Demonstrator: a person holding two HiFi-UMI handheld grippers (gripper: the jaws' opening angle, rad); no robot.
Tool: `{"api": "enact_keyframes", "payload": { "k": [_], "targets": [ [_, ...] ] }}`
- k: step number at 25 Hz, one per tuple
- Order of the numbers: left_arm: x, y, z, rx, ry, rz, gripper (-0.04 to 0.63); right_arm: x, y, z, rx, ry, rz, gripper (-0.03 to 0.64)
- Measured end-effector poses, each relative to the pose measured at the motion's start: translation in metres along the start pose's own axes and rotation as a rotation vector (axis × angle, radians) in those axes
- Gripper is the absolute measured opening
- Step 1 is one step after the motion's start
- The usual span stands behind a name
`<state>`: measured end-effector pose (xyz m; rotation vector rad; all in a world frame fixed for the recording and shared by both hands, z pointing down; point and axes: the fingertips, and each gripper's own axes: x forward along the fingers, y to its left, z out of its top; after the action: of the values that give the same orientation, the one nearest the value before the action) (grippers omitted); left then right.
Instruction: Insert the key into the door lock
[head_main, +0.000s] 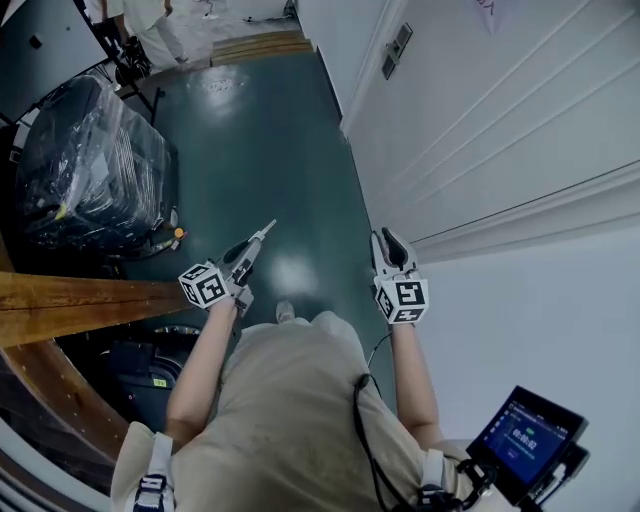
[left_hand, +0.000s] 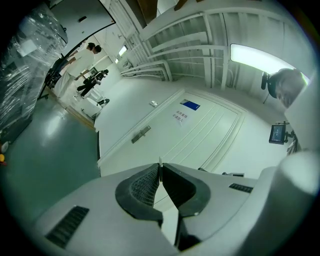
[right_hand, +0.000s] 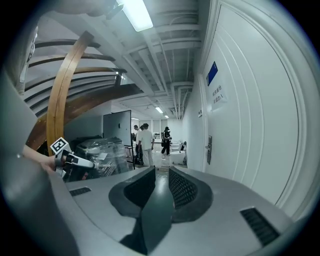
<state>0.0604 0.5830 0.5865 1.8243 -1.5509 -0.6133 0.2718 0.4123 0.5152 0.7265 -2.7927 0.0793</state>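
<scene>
1. Dark green floor (head_main: 270, 150) runs down a corridor, with a white panelled door (head_main: 500, 130) along the right side of the head view
2. Seen from above, a person in pale clothing holds a gripper in each hand, both reaching forward over the floor
3. Left gripper (head_main: 258, 240) has its jaws closed on the key (head_main: 267, 229), which sticks out past the tips as a thin pale sliver
4. Seen in the left gripper view, the two dark pads meet on that sliver, and it pokes up just above them
5. Right gripper (head_main: 388, 240) is nearer the door; in the right gripper view its jaws stand apart with nothing between them
6. Door lock (head_main: 397, 48) is a dark upright plate near the door's far edge, well ahead of both grippers and apart from the key
7. Blue sign (right_hand: 212, 72) sits high on the door, above the lock
8. On the left of the head view, a bulky load wrapped in clear plastic (head_main: 90, 165) stands on the floor, with a wooden beam (head_main: 90, 300) just in front of it
9. Small lit screen (head_main: 525, 440) hangs at the person's right side
10. Several people (right_hand: 145, 140) stand far down the corridor
</scene>
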Motion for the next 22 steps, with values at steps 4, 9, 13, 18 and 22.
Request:
{"api": "enact_keyframes", "payload": {
  "k": [4, 9, 13, 18, 22],
  "targets": [
    [0.001, 0.011, 0.012, -0.005, -0.003, -0.017, 0.035, 0.012, 0.007, 0.005, 0.004, -0.001, -0.009, 0.091],
    [0.012, 0.010, 0.029, -0.015, -0.014, -0.034, 0.035, 0.019, 0.001, 0.018, -0.008, 0.001, -0.016, 0.091],
    [0.019, 0.024, 0.027, -0.015, -0.016, -0.053, 0.035, 0.031, 0.003, 0.001, -0.019, 0.003, -0.015, 0.091],
    [0.038, 0.029, 0.033, -0.013, -0.004, -0.054, 0.035, 0.052, -0.012, 0.003, 0.015, -0.011, -0.008, 0.091],
    [0.057, 0.033, 0.039, -0.007, 0.011, -0.037, 0.035, 0.072, -0.029, 0.009, 0.036, -0.028, 0.008, 0.091]
  ]
}}
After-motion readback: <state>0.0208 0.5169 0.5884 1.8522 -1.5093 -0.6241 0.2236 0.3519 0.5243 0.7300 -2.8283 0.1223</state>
